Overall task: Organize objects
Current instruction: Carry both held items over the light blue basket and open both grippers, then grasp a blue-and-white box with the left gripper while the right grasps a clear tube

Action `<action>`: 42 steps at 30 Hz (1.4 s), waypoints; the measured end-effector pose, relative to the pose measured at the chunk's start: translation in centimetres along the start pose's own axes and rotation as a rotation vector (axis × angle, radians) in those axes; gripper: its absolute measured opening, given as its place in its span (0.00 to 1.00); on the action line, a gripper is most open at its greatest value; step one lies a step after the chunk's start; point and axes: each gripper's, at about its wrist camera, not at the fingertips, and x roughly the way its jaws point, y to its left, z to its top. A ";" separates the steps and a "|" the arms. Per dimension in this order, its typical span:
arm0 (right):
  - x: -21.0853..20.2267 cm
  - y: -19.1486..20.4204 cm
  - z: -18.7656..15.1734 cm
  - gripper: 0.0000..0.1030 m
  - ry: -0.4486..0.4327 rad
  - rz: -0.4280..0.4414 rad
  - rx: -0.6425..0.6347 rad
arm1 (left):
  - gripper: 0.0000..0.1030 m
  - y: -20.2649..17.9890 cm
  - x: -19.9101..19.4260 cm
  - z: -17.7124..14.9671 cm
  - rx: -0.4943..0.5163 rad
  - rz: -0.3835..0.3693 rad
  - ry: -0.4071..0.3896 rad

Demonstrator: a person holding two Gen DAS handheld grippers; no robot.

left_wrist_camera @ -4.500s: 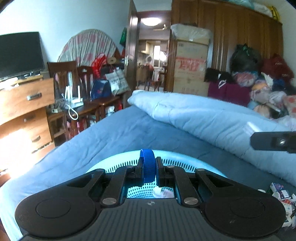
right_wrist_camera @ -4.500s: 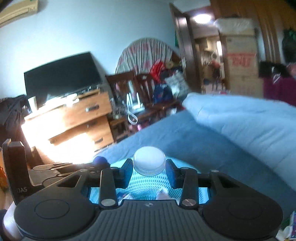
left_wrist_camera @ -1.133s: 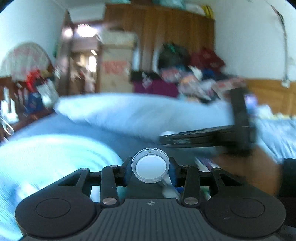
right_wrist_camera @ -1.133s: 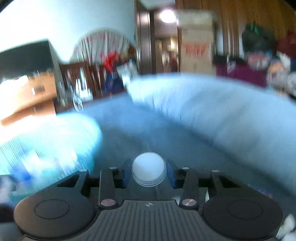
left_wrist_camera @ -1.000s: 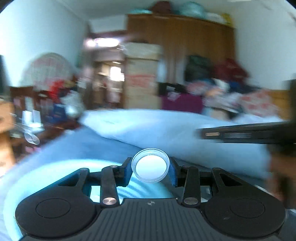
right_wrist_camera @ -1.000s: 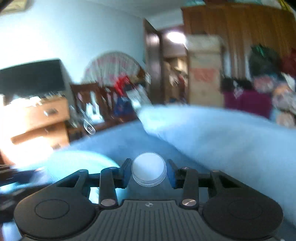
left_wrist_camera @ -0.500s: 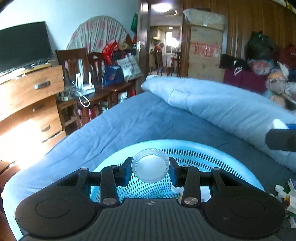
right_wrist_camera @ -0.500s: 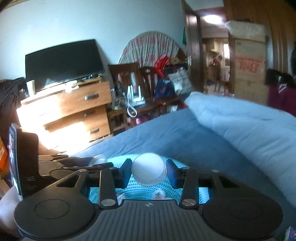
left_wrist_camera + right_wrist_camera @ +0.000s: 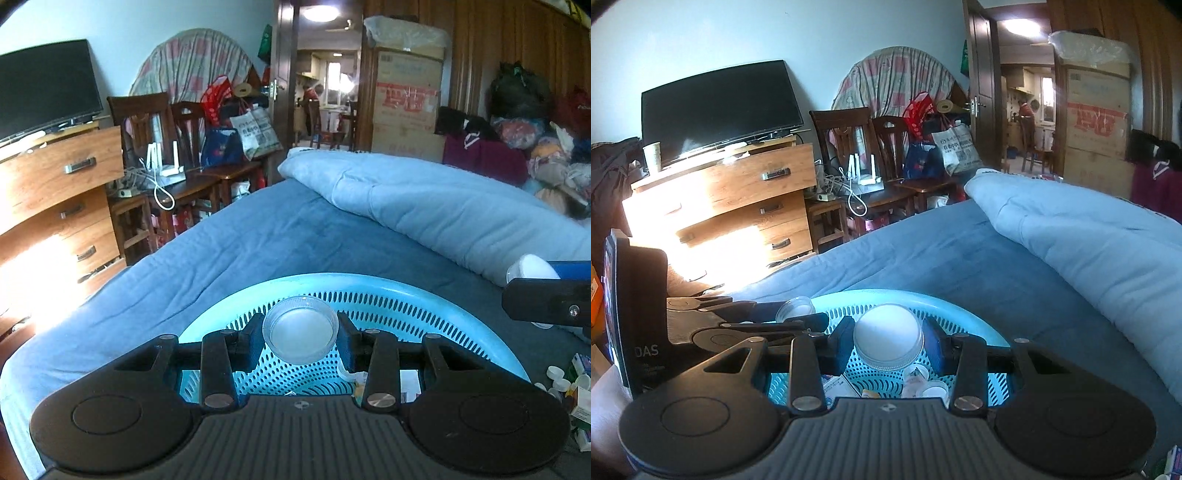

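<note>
Basket [image 9: 369, 282] on the bed [image 9: 295, 229], folded quilt [image 9: 443, 206] behind it, dresser [image 9: 738, 206] far left.

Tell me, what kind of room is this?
Most likely a lived-in bedroom: a bed with a blue cover and folded quilt, a wooden dresser carrying a television, and a wardrobe.

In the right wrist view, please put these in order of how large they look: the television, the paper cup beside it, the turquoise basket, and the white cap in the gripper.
1. Turquoise basket, partly hidden
2. Television
3. White cap
4. Paper cup

Basket and television look close in size; the basket is much nearer, so their order is unsure.
</note>
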 end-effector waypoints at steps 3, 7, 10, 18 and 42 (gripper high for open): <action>0.2 -0.2 0.0 0.42 0.000 -0.003 -0.001 | 0.40 -0.1 0.0 -0.1 0.002 -0.001 0.002; 0.1 -0.4 -0.2 0.42 0.001 -0.005 0.001 | 0.40 -0.3 0.1 -0.1 0.004 -0.003 0.002; 0.0 -0.4 -0.4 0.42 0.003 -0.008 0.002 | 0.40 -0.3 0.1 -0.1 0.005 -0.002 0.003; -0.5 -0.6 -0.8 0.65 -0.018 -0.032 -0.012 | 0.61 -0.1 0.2 -0.1 0.005 0.004 -0.010; -15.2 -20.9 -31.8 0.66 0.111 -0.540 0.136 | 0.85 -22.2 -5.6 -11.8 0.225 -0.633 0.044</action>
